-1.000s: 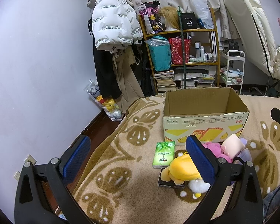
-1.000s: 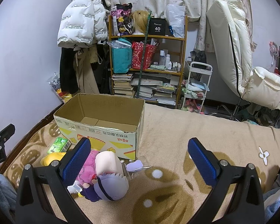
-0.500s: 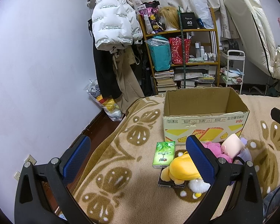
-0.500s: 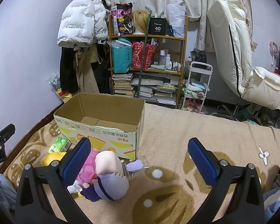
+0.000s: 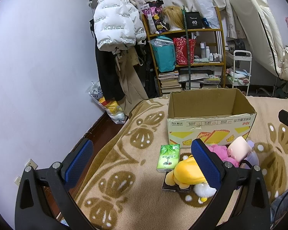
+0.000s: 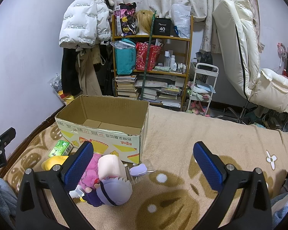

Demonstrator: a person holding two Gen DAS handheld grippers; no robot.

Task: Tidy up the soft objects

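Note:
An open, empty cardboard box (image 5: 211,128) (image 6: 105,134) stands on the patterned blanket. In front of it lies a heap of soft toys: a yellow plush (image 5: 186,172) (image 6: 53,162), a pink plush (image 5: 220,151) (image 6: 90,170), a pale pink block-shaped plush (image 5: 239,149) (image 6: 110,165) and a purple-haired doll (image 6: 113,191). My left gripper (image 5: 142,164) hangs open above the blanket, its right finger in front of the yellow plush. My right gripper (image 6: 144,164) is open too, its left finger over the pink plush. Neither holds anything.
A green tissue pack (image 5: 168,158) (image 6: 60,149) lies beside the toys, a dark flat box (image 5: 170,186) under the yellow plush. A small lilac item in clear wrap (image 6: 138,169) lies near the box corner. A cluttered shelf (image 6: 153,67) and hanging coats stand behind; the bed edge drops left.

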